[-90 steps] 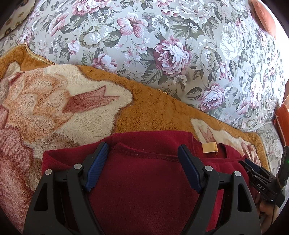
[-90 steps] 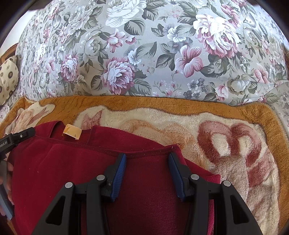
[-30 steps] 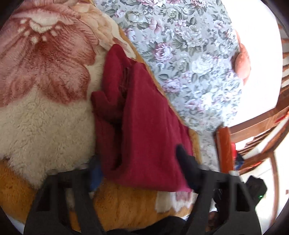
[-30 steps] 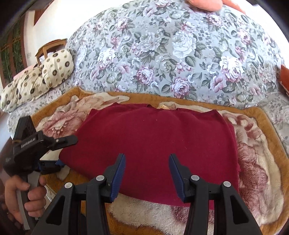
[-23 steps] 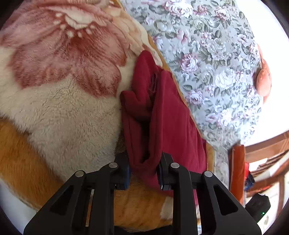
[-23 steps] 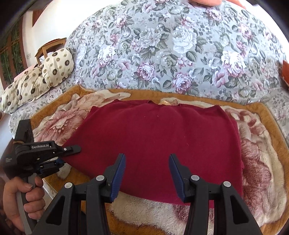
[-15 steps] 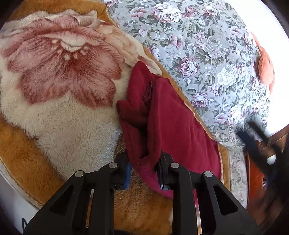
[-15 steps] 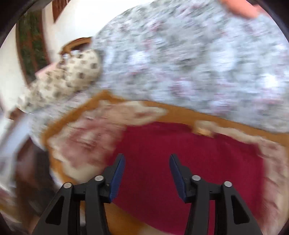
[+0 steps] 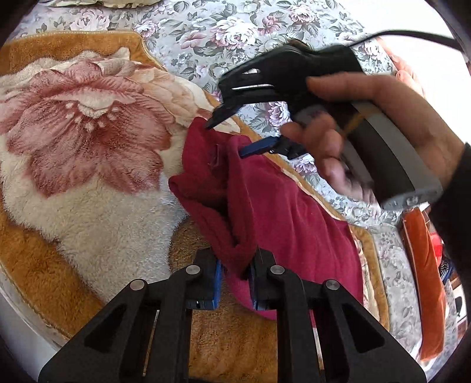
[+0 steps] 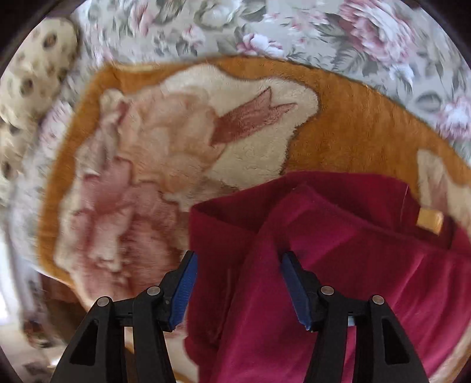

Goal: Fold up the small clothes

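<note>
Red garment, lying rumpled on the fleece blanket at frame centre, looks barely folded: left gripper is closing, pinching its near corner, while right gripper, jaws opening, straddles the far corner ungripped.

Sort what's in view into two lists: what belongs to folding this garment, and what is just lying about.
Belongs to the job:
- red garment, bunched at one end
- left tongs, closing on a fold of it
- right tongs, opening over its corner
- fleece blanket it lies on

Just lying about:
- floral sofa cover
- spotted cushion
- orange cushion
</note>
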{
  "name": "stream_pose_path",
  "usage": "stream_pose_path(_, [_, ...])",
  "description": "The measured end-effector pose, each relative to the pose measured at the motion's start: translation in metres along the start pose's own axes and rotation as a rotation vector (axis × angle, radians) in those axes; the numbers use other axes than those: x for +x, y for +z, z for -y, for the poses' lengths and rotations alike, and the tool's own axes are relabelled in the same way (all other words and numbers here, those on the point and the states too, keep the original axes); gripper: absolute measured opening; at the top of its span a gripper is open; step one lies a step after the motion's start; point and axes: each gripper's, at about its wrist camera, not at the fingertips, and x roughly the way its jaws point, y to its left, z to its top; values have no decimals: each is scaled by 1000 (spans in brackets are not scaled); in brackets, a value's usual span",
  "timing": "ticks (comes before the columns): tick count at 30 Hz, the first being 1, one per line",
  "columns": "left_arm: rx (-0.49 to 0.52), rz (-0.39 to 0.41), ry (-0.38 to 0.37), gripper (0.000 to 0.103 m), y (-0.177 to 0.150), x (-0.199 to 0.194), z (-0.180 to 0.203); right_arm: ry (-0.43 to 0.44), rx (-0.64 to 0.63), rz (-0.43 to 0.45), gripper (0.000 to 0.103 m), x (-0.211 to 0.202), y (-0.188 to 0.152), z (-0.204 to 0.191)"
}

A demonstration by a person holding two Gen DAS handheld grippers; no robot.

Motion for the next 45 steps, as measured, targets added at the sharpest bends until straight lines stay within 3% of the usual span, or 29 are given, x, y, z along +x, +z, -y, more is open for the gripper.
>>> stream_pose_path(7, [-14, -2, -12, 13, 3, 2, -1, -98, -45, -86, 67, 18, 21, -29])
stream_pose_path(15, [-32, 4, -22, 13, 1, 0, -4, -201, -137, -142, 70, 44, 30, -44])
stream_pose_path(17, [-30, 3, -25, 13, 2, -1, -5, -209, -148, -140, 64, 45, 29, -45])
stream_pose_path(20, [-24, 6, -40, 13, 2, -2, -3, -214, -137, -124, 38, 39, 27, -42])
stream_pose_path(22, [-13, 19, -47, 8, 1, -5, -2, -170, -109, -104, 19, 31, 24, -27])
stream_pose_path(24, [-3, 23, -59, 7, 1, -6, -1, -107, -89, -66, 14, 18, 18, -11])
stream_pose_path(28, [56, 48, -79, 6, -1, -13, 11, -10, -43, 50, 13, -23, 3, 14])
stream_pose_path(30, [132, 63, -74, 6, -4, -18, 28, 21, -21, 94, 12, -51, -10, 34])
stream_pose_path(36, [329, 49, -158, 6, -23, -33, 105, 98, 31, 236, 12, -128, -55, 98])
stream_pose_path(38, [376, 37, -184, 6, -31, -34, 130, 93, 50, 270, 12, -144, -69, 113])
stream_pose_path(45, [524, -91, -279, 6, -74, -9, 221, 52, 114, 306, 12, -185, -125, 237])
